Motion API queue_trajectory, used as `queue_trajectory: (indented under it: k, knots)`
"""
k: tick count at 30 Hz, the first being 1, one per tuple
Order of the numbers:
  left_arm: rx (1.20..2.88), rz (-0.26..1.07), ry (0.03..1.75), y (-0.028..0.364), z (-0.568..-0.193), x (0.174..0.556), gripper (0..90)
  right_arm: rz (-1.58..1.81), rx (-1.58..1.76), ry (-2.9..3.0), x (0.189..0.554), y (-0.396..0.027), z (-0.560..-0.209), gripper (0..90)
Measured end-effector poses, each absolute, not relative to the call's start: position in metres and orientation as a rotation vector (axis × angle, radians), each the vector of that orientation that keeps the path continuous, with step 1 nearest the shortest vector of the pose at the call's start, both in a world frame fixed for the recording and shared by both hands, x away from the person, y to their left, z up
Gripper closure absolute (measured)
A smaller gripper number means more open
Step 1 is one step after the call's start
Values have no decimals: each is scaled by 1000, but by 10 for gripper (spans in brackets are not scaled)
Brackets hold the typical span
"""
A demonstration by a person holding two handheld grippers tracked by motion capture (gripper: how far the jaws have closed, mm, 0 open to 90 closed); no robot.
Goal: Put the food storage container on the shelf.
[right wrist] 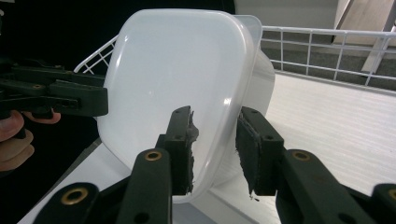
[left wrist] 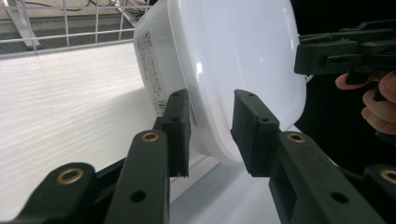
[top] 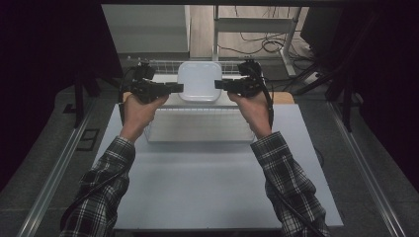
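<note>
A person in plaid sleeves stands at a pale grey table (top: pixel 207 197), with a black two-jaw gripper in each hand. Between the grippers, at the far end of the table, is a white plastic container (top: pixel 199 81) with rounded corners and a smooth, glossy lid. It is squarish, slightly translucent, and has a printed label down one side wall. It sits above a white wire basket (top: pixel 197 123) that has a pale, wood-grained panel behind it. The left gripper (top: pixel 177 88) reaches in from the left and the right gripper (top: pixel 220 84) from the right, each meeting one side edge of the container. In the left gripper view, the jaws stand partly apart on either side of the lid's rim, and whether they press on it cannot be told. In the right gripper view, the jaws likewise straddle the rim, one worn pad (right wrist: pixel 192 133) lying against the lid; a firm grip cannot be confirmed.
</note>
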State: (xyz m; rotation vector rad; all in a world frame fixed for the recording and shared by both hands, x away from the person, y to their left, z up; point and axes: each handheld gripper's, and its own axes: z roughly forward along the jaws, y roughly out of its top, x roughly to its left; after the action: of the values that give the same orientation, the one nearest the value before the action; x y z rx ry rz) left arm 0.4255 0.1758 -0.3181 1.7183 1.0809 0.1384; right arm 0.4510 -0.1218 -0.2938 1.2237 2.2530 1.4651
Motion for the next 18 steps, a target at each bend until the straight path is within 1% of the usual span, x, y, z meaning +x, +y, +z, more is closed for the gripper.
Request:
queue_trajectory:
  k: [3,8,18]
  knots:
    - [1723,139,1082,176,-318,429,660,1450,1231,2263,455,-120,-294,625]
    - [1731,184,1103,174,-315,434,594,1395,1231,2253,460,-114,-296,565]
    - [1739,320,1152,168,-311,449,528,1344,1249,2175,472,-108,-296,469]
